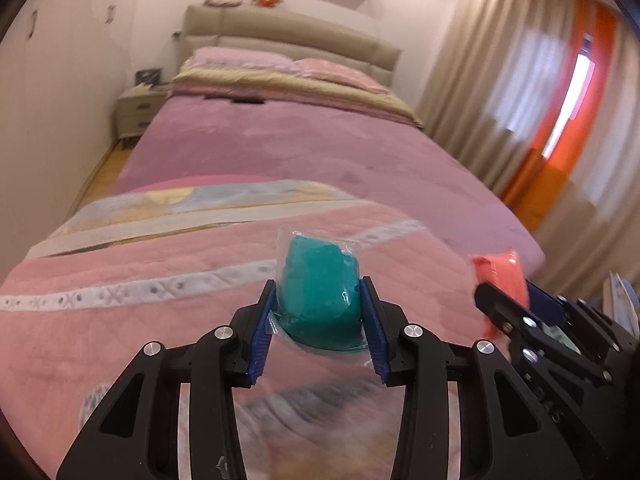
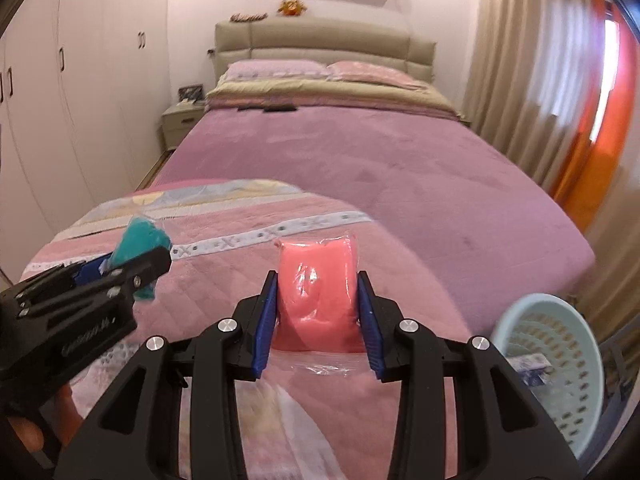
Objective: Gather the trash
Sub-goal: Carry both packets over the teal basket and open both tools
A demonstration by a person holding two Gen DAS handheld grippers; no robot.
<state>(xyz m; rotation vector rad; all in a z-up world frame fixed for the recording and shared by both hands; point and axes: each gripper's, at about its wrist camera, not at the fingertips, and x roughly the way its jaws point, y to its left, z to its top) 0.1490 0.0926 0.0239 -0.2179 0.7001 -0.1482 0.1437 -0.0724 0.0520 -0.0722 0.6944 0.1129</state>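
Observation:
My left gripper (image 1: 320, 294) is shut on a teal lump in a clear plastic bag (image 1: 318, 292), held above the pink quilt at the foot of the bed. My right gripper (image 2: 317, 288) is shut on a pink lump in a clear plastic bag (image 2: 316, 296), also above the quilt. In the left wrist view the right gripper (image 1: 516, 300) and its pink bag (image 1: 500, 276) show at the right. In the right wrist view the left gripper (image 2: 128, 264) and its teal bag (image 2: 140, 242) show at the left. A pale blue perforated basket (image 2: 520, 320) sits low at the right.
The bed (image 2: 380, 152) with a purple cover runs ahead to pillows and a beige headboard (image 2: 324, 46). A nightstand (image 2: 180, 120) and white wardrobes (image 2: 60, 100) stand at the left. Beige and orange curtains (image 2: 560, 92) hang at the right. Some paper lies in the basket.

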